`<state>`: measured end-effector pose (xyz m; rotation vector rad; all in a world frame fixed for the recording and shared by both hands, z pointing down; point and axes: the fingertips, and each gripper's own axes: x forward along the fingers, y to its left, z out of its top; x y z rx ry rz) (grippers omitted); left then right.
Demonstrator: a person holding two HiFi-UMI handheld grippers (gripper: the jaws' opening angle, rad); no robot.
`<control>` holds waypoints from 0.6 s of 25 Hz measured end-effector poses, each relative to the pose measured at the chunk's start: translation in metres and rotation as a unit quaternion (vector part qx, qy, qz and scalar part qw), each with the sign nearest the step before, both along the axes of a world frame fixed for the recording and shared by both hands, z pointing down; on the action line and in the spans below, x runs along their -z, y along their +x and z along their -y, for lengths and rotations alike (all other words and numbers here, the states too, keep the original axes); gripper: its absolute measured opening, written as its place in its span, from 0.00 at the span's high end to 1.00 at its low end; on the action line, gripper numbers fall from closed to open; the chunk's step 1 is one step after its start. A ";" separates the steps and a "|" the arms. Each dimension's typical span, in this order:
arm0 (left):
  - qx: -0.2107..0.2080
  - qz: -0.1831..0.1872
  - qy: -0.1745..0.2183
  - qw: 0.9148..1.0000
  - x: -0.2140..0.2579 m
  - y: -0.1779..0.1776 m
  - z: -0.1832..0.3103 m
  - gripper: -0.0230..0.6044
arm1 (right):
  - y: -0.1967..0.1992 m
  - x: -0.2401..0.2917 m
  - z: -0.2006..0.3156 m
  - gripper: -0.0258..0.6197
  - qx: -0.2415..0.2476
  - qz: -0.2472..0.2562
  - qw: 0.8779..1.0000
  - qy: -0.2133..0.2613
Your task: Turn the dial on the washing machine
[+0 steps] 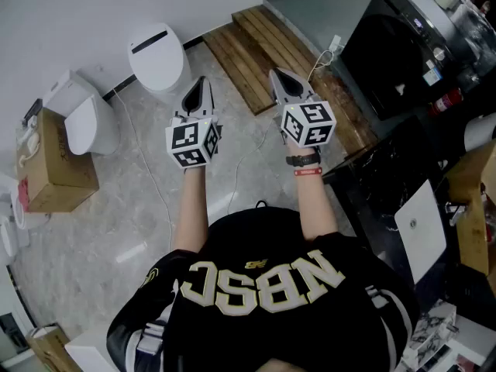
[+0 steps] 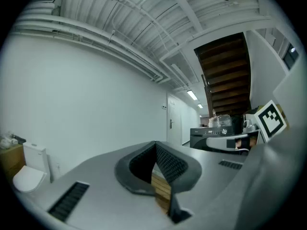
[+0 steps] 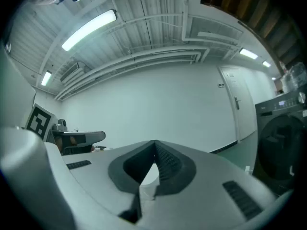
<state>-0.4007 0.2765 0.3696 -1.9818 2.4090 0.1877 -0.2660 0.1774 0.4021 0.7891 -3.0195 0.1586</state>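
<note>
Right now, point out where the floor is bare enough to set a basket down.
Freest: the tiled floor between the cardboard box and the person's left arm. A narrower strip lies between the farther toilet and the wooden platform. The right side, near the washing machine, is crowded with clutter.

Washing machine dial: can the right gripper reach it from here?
Probably not yet: the right gripper hangs in the air apart from the washing machine, but nothing seems to stand between them.
</note>
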 end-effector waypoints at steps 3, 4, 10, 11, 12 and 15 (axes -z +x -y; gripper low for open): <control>-0.005 -0.002 0.004 1.000 0.003 0.013 0.020 0.94 | 0.012 0.000 0.014 0.95 -0.006 -0.001 1.000 -0.001; -0.007 -0.002 0.005 1.000 0.003 0.018 0.027 0.94 | 0.016 0.000 0.018 0.95 -0.007 -0.001 1.000 -0.001; -0.056 0.000 0.005 0.998 -0.002 0.069 0.082 0.94 | 0.062 -0.001 0.052 0.95 -0.040 0.021 0.999 -0.001; -0.066 0.001 0.003 0.998 -0.002 0.077 0.091 0.94 | 0.072 0.000 0.059 0.95 -0.050 0.025 0.998 -0.003; -0.075 0.003 0.002 0.997 -0.002 0.086 0.100 0.94 | 0.083 0.000 0.066 0.95 -0.061 0.028 0.998 -0.004; -0.106 0.005 0.002 0.994 -0.001 0.112 0.124 0.94 | 0.116 0.001 0.088 0.95 -0.096 0.036 0.995 -0.008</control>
